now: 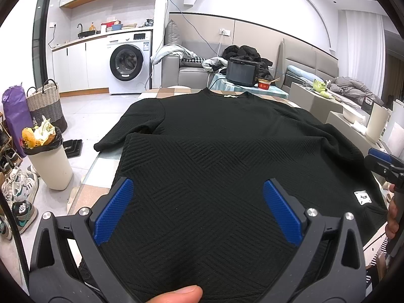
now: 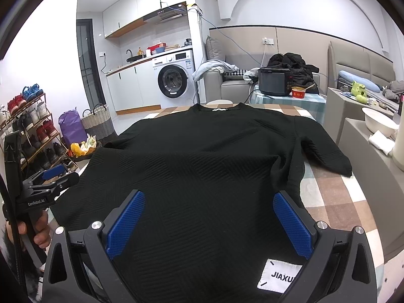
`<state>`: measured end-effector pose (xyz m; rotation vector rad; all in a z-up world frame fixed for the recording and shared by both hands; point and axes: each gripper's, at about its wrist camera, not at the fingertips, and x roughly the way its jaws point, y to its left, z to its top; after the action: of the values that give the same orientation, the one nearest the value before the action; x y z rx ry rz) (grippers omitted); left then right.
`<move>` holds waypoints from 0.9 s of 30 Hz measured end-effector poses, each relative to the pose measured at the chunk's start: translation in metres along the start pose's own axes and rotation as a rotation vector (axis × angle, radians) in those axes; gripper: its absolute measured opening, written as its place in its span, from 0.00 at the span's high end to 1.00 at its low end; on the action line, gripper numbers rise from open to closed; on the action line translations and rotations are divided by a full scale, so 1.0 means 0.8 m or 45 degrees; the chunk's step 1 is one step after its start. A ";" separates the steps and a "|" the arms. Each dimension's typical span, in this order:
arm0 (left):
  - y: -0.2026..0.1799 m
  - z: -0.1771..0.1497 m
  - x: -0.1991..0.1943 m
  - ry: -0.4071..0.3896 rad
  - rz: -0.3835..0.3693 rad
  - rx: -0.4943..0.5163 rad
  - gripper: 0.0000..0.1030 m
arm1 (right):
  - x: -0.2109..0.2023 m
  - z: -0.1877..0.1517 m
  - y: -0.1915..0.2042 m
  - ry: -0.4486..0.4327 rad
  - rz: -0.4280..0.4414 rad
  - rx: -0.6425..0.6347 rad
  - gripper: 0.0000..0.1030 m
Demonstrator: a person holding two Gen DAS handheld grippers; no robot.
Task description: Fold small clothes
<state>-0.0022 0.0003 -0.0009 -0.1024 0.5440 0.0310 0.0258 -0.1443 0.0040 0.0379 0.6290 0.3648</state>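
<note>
**Both claws wide over the hem**

Left claw and right claw gaped wide above the near hem of the black sweater, holding nothing. It lay flat on the checked table, collar at the far edge, sleeves spread, ribbed, white label nearest. Folding looked barely begun; next I judged each claw must pinch a hem corner.

Each tool, left tool and right tool, has a black frame, textured blue fingers, silver screws and white "GenRobot.AI" lettering, held by bare-skinned hands.
</note>
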 end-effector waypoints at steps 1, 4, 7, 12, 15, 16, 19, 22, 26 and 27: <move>0.000 0.000 0.000 0.001 0.000 0.000 0.01 | -0.001 0.000 0.000 0.000 -0.001 0.000 0.00; 0.000 0.000 0.000 0.001 0.001 0.000 0.01 | -0.001 0.000 0.000 -0.001 0.000 0.000 0.00; 0.000 0.000 0.000 0.001 -0.003 -0.002 0.01 | -0.001 0.000 -0.001 -0.003 -0.002 0.000 0.00; 0.005 -0.001 -0.003 -0.001 -0.002 -0.002 0.01 | -0.001 -0.001 -0.001 -0.004 -0.002 0.002 0.00; 0.004 0.002 -0.004 0.003 -0.001 0.001 0.01 | -0.001 -0.001 -0.001 -0.004 -0.001 0.000 0.00; 0.005 0.002 -0.004 0.004 -0.001 0.001 0.01 | -0.001 -0.001 -0.001 -0.004 0.000 0.000 0.00; 0.010 0.001 0.000 0.003 0.002 0.003 0.00 | -0.001 -0.001 -0.002 -0.003 0.000 -0.003 0.00; 0.007 0.002 0.003 0.006 0.002 0.001 0.01 | -0.002 -0.001 -0.002 -0.004 0.002 0.000 0.00; 0.007 0.002 0.002 0.006 0.006 0.002 0.00 | -0.003 -0.002 -0.003 -0.006 0.000 0.000 0.00; 0.007 0.002 0.002 0.005 0.004 0.002 0.00 | -0.003 -0.002 -0.003 -0.004 0.000 -0.001 0.00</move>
<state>-0.0001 0.0058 -0.0008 -0.1002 0.5484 0.0337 0.0238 -0.1473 0.0041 0.0379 0.6260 0.3645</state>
